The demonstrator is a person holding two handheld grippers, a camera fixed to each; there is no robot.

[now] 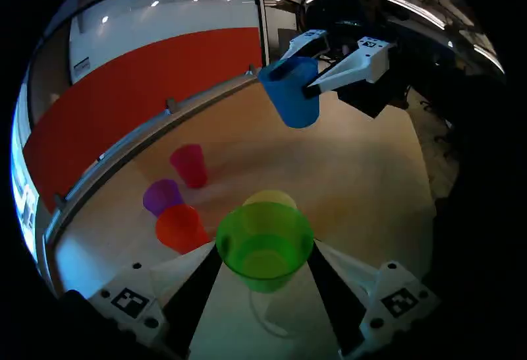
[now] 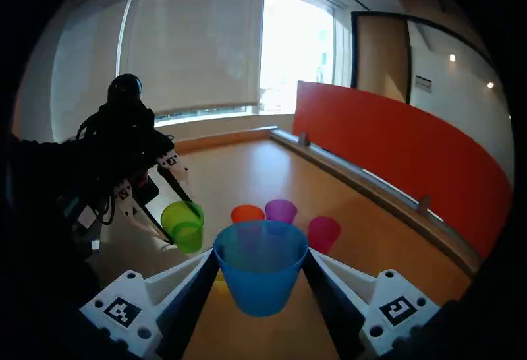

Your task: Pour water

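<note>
Lifted green cup [image 1: 265,248], lifted blue cup [image 2: 261,268]

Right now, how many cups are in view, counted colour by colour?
blue cup: 1
green cup: 1
yellow cup: 1
orange cup: 1
purple cup: 1
pink cup: 1
Total: 6 cups

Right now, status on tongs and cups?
Left tongs shut on green cup. Right tongs shut on blue cup. Orange cup, purple cup, pink cup on table.
</note>
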